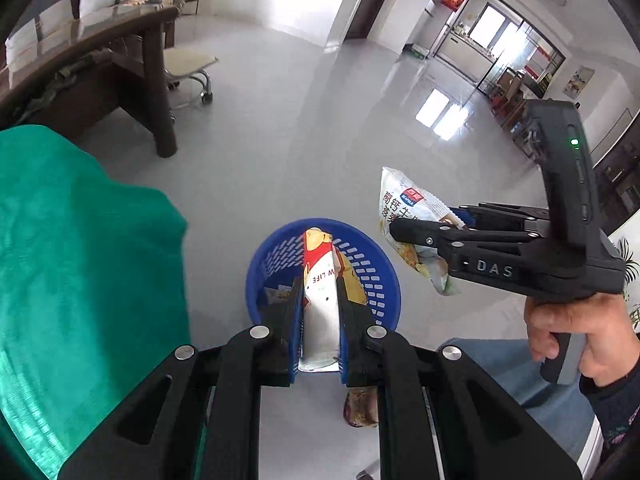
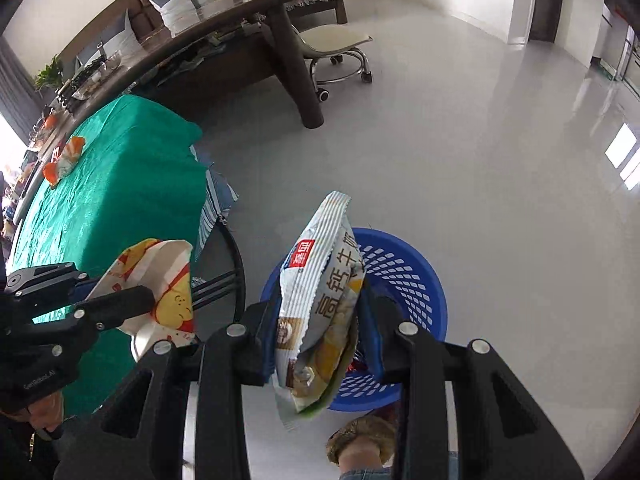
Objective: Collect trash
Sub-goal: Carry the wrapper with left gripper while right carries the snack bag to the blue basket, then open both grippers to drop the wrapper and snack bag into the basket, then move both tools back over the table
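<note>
My left gripper [image 1: 319, 280] is shut on a red, white and yellow snack wrapper [image 1: 320, 284], held above the blue perforated basket [image 1: 376, 280] on the floor. The same wrapper [image 2: 160, 280] and left gripper [image 2: 154, 300] show at the left of the right wrist view. My right gripper [image 2: 316, 300] is shut on a pale blue-white snack bag [image 2: 316, 292] with a red logo, hanging over the near rim of the basket [image 2: 412, 276]. From the left wrist view that bag [image 1: 412, 216] and right gripper [image 1: 394, 228] are to the right of the basket.
A table under a green cloth [image 2: 112, 184] stands left of the basket, with an orange-white wrapper [image 2: 64, 160] on it. A dark wooden table [image 2: 240, 48], a wheeled stool [image 2: 340, 52] and a sofa lie beyond. The person's slippered foot [image 2: 360, 440] stands beside the basket.
</note>
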`<state>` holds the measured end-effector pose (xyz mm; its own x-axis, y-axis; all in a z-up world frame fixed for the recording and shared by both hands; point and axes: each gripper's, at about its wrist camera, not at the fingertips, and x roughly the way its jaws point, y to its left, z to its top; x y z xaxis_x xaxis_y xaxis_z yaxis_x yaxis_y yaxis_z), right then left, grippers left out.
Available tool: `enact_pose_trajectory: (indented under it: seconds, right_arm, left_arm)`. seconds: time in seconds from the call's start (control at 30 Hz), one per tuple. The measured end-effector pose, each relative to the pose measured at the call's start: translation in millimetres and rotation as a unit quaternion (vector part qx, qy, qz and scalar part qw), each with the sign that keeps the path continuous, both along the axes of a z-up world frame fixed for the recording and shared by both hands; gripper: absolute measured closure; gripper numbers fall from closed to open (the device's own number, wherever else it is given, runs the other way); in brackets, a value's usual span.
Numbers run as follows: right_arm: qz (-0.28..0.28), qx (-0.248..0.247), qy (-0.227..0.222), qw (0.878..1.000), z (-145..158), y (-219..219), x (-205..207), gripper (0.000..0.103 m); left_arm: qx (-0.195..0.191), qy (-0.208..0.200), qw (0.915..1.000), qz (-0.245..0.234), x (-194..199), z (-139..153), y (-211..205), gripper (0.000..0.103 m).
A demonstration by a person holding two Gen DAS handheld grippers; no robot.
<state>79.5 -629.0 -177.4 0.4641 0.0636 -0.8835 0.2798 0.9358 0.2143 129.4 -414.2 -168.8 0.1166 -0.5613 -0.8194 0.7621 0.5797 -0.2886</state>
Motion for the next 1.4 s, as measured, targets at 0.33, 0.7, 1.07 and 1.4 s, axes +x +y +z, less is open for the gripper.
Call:
enact_pose_trajectory:
  seconds: [0.33,0.7,1.07,1.4]
  right_arm:
    - [-0.043,0.035,0.008,0.998,-26,-34,-10,0.070]
    - [-0.083,0.042,-0.017,0.996,-18,-48,-15,0.026]
    - [-0.060,-0.055,-0.040,0.996,-1,2,-11,0.008]
    - [0.092,-0.062,-0.124,0.986,44,174,22,0.008]
  left_arm:
    - [0.021,0.013,0.9996,-0.017,17,-49,-56,0.088]
    - [0.031,-0.021,0.9993,-0.003,23,-65,-75,0.020]
    - [0.012,-0.101,0.9941,0.036,-16,7,37,0.006]
    - [0.046,-0.140,0.9777,0.150,-6,39,238,0.005]
